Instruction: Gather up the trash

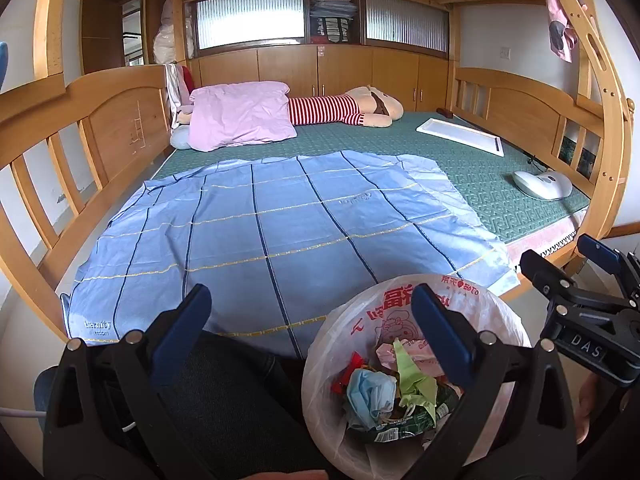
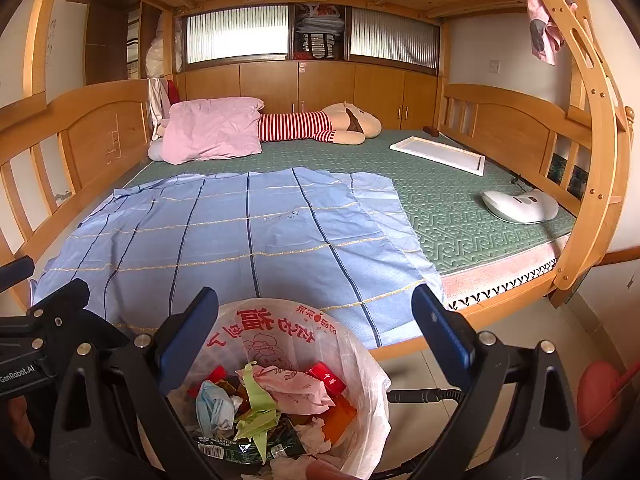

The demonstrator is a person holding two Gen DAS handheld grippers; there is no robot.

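A bin lined with a white plastic bag printed in red stands on the floor against the bed's near edge. Inside lie a crumpled blue face mask, green paper, a pink wrapper, a red packet and a dark green snack wrapper. My left gripper hovers open above the bin's left side, holding nothing. My right gripper hangs open directly over the bin, also holding nothing.
A blue checked sheet covers the near half of a green mattress. Further back lie a pink pillow, a striped plush toy, a white frame and a white device. Wooden rails flank the bed; a black cable lies on the floor.
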